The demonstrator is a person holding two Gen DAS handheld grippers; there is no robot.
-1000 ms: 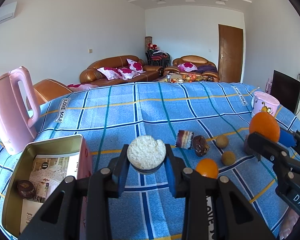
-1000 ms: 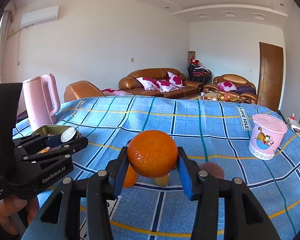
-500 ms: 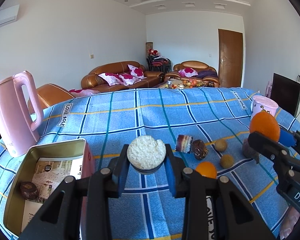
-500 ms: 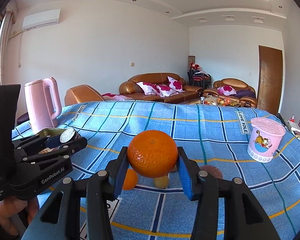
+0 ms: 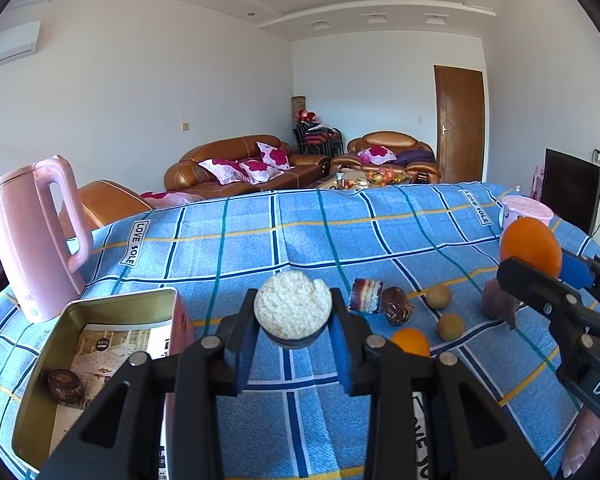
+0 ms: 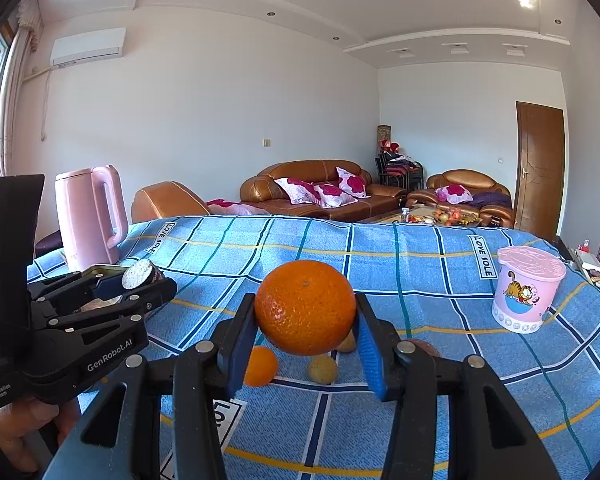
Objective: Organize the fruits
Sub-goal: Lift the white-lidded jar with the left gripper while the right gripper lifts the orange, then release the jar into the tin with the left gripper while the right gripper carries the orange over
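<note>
Right wrist view is showing the large orange [image 6: 305, 307] sitting clamped between the blue pads of the right gripper [image 6: 306, 332], lifted clear of the blue checked cloth [image 6: 420, 272] covering the bench. Directly beneath the orange, a smaller orange [image 6: 261, 366] and two tan round fruits [image 6: 323, 369] are lying on the cloth. Left of the orange, the left gripper [image 5: 293, 326] is pinching a round rice cake [image 5: 292, 306] edge-on, poised just beside the open gold tin [image 5: 100, 344], which is already holding a dark round sweet [image 5: 65, 385] on printed paper. Further left of the orange, a pink kettle [image 6: 90, 220] is standing upright; to its right, a pink lidded cup [image 6: 528, 288] is standing well apart near the cloth's edge. Other dark wrapped snacks [image 5: 382, 304] are lying close to the loose fruits.

Judging from this, the orange is being carried toward some sorting spot, not yet reached. Risks: the orange is smooth and round and is being held only at its sides, so a tilt or jolt could be rolling it out onto the fruits below, scattering them. With both grippers loaded and close together, one could be knocking the other, and the crumbly rice cake could be breaking under its tight pinch.
</note>
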